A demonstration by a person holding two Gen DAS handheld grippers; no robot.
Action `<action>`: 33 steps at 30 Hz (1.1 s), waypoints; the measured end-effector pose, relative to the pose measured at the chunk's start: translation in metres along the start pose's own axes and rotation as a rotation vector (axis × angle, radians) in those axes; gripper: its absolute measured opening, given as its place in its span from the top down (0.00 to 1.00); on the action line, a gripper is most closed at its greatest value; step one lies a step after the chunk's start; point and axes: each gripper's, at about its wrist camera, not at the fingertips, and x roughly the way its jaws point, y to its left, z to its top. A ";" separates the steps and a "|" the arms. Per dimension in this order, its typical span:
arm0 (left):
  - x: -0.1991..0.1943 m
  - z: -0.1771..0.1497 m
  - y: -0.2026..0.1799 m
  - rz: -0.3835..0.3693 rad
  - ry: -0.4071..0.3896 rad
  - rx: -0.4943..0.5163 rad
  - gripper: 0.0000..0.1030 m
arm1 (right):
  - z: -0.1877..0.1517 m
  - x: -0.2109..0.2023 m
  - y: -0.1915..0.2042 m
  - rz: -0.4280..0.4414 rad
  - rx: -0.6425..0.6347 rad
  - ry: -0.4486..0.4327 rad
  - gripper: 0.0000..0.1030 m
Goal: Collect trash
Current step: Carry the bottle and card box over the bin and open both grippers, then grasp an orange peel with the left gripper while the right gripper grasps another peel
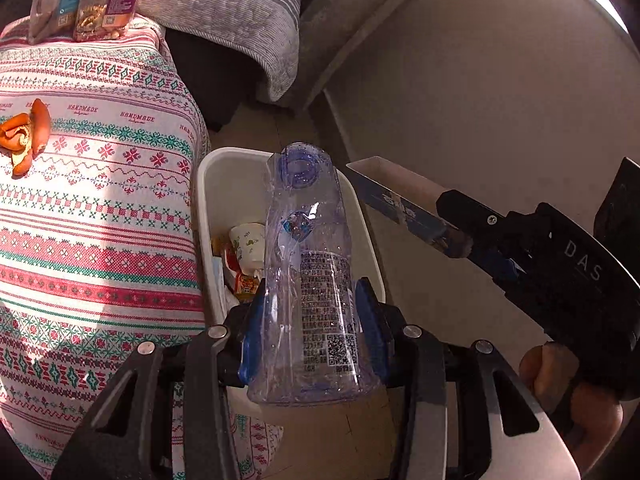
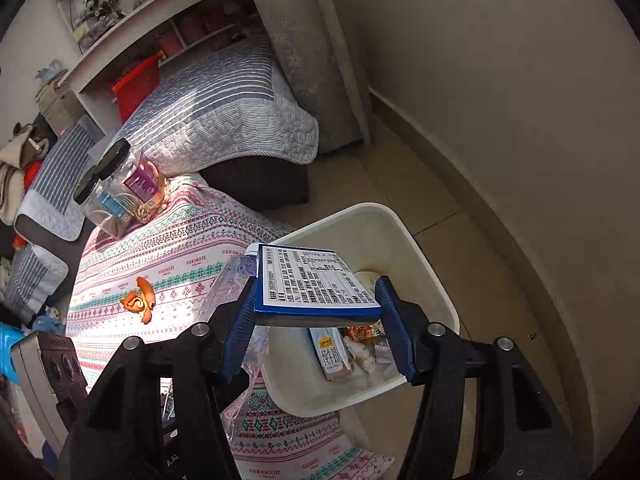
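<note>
My left gripper [image 1: 310, 320] is shut on a clear plastic bottle [image 1: 308, 276] and holds it over the white trash bin [image 1: 212, 184] beside the table. My right gripper [image 2: 320, 316] is shut on a flat blue-and-white carton [image 2: 312, 280] above the same bin [image 2: 436, 288]; that carton also shows in the left wrist view [image 1: 396, 204]. The bin holds a paper cup [image 1: 248, 240], a milk carton [image 2: 332, 352] and wrappers. Orange peel [image 1: 26, 136] lies on the patterned tablecloth [image 1: 100, 208], also seen in the right wrist view [image 2: 138, 300].
Two clear snack jars [image 2: 120, 192] stand at the table's far end. A sofa with a grey striped cover [image 2: 224, 120] lies behind. A beige wall [image 2: 500, 100] runs along the right of the bin. Shelves stand at the back.
</note>
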 end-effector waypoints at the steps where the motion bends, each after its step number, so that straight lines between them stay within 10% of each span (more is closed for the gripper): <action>1: 0.007 0.000 -0.003 0.000 -0.006 0.003 0.59 | 0.001 0.002 -0.003 -0.005 0.009 0.000 0.46; 6: 0.040 0.002 -0.011 0.013 -0.045 0.034 0.56 | 0.004 0.017 -0.011 -0.067 0.048 0.030 0.41; 8: 0.052 -0.001 -0.010 0.047 -0.014 0.023 0.37 | 0.003 0.021 -0.014 -0.087 0.072 0.044 0.28; 33: -0.047 0.028 0.070 0.183 -0.046 0.001 0.36 | -0.002 0.018 0.023 -0.066 -0.022 0.017 0.20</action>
